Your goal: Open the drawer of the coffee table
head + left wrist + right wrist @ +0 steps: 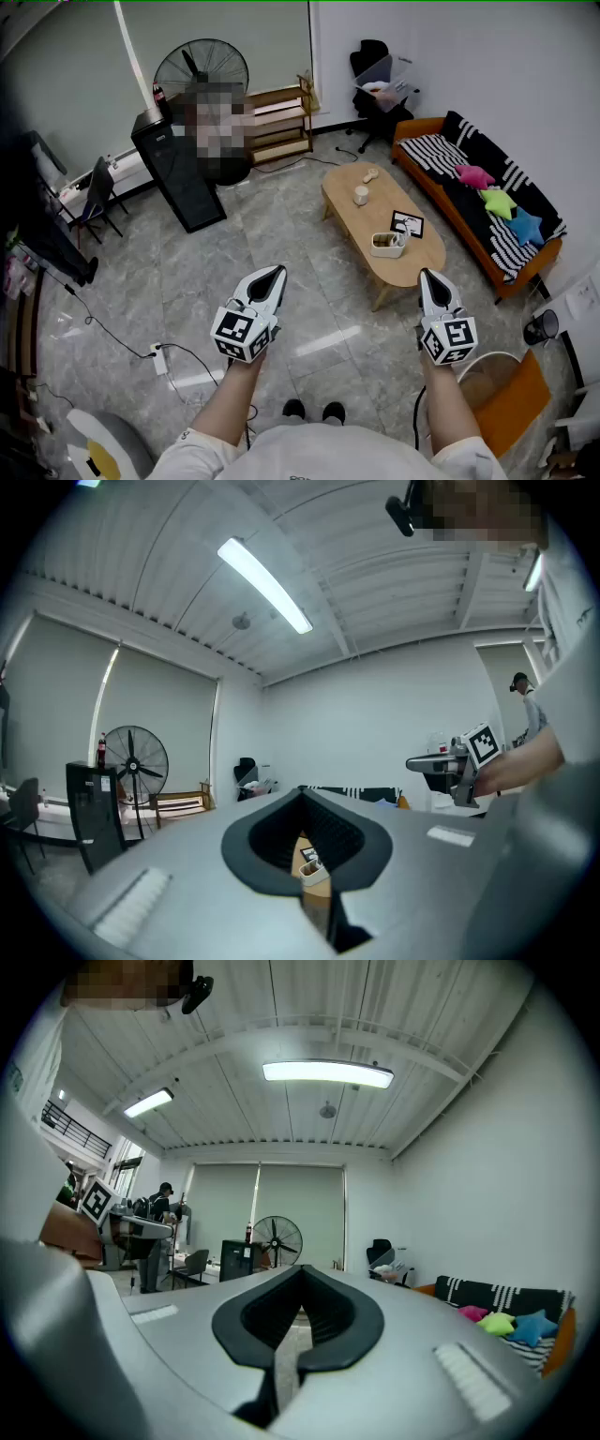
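Both left tongs (276, 273) and right tongs (427, 276) are held shut, empty, short of the coffee table (384, 211); its tabletop is occupied by a cup (361, 195) and box (387, 245), with a sofa (478, 202) beside.

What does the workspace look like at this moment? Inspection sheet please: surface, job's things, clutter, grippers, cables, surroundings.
Surface: grey tiled floor, with the table standing on it.
Job's things: oval wooden coffee table; its drawer cannot be made out.
Clutter: on the table, a cup, a marker card and a white container.
Grippers: left gripper and right gripper are both shut and empty; neither touches the table.
Cables: power strip with its cable lying on the floor.
Surroundings: orange sofa, fan, black cabinet, wooden shelf.
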`<state>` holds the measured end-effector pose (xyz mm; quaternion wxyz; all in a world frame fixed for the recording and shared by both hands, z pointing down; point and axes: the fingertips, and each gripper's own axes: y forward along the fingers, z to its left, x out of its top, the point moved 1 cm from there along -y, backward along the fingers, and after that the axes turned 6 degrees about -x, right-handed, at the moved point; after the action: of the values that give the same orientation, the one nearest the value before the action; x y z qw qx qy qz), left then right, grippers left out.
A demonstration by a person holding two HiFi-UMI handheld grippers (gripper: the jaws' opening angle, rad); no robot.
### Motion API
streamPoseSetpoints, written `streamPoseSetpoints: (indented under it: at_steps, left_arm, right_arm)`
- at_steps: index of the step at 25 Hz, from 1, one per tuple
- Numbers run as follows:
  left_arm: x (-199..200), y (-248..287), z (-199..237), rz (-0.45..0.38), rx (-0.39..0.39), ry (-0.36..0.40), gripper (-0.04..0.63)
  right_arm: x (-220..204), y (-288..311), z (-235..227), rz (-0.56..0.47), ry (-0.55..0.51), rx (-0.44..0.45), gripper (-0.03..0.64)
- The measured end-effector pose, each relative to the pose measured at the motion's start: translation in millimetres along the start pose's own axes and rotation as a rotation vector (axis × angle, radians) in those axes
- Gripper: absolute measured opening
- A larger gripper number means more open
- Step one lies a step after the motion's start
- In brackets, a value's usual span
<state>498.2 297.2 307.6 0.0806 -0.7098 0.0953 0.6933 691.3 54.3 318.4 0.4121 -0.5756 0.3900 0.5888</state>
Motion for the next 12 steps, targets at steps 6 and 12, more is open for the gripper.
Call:
streamPoseSetpoints:
  at_steps: [6,12]
  left_arm:
    - [-0.2,2.0,-4.3,0.002,-0.002,0.006,-0.001]
    - [2.1,3.9,-7.6,0.002,-0.002,0.009,0.0]
  right_arm:
    - [-1.1,-2.7,-4.2,-0.001,-0.004,0.004,0.003]
    - [2.1,-4.3,-8.3,-0.005,-0.005,0.007,0.003]
